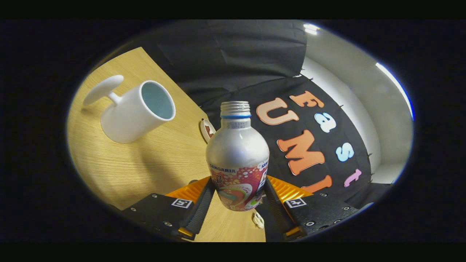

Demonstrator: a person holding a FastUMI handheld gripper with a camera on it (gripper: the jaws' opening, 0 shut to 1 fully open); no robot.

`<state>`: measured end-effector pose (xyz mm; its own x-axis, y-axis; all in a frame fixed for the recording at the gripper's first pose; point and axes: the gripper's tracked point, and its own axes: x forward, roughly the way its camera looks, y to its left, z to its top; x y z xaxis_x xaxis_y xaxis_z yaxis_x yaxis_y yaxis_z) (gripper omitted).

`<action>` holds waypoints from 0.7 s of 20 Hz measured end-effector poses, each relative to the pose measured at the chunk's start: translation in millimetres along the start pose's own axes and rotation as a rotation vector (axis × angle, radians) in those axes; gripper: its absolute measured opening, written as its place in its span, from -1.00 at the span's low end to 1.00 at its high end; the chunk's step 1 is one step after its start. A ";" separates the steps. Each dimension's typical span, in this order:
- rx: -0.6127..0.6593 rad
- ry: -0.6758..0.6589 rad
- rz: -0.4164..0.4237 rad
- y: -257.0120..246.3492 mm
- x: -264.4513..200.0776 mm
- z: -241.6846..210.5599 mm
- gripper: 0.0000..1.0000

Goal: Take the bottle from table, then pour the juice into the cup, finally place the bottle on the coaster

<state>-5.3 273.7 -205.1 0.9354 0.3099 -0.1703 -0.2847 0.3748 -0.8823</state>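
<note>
Light is moderate and warm on the table [145, 160], dimmer toward the dark cloth behind. Two bright strips [395, 85] glare white on the pale wall, so the light seems to come from above. The cup [136, 111] throws a soft shadow onto the wood beside it, and a broad, faint shadow lies ahead of the gripper [236, 198], whose fingers press both sides of the bottle [237, 160]. A soft highlight sits on the bottle's silver shoulder. Fisheye bending curves the table edge and stretches things outward; the rim blurs, with a bluish fringe.
</note>
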 end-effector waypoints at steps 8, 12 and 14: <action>-0.200 -0.056 -0.018 -2.3 4.0 12.8 0.55; -0.272 -0.079 -0.026 -2.4 3.2 17.6 0.55; -0.321 -0.094 -0.044 -5.2 4.4 23.6 0.55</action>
<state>-4.7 293.7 -190.8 0.9176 0.3845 -0.1011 -0.1502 0.1000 -0.9836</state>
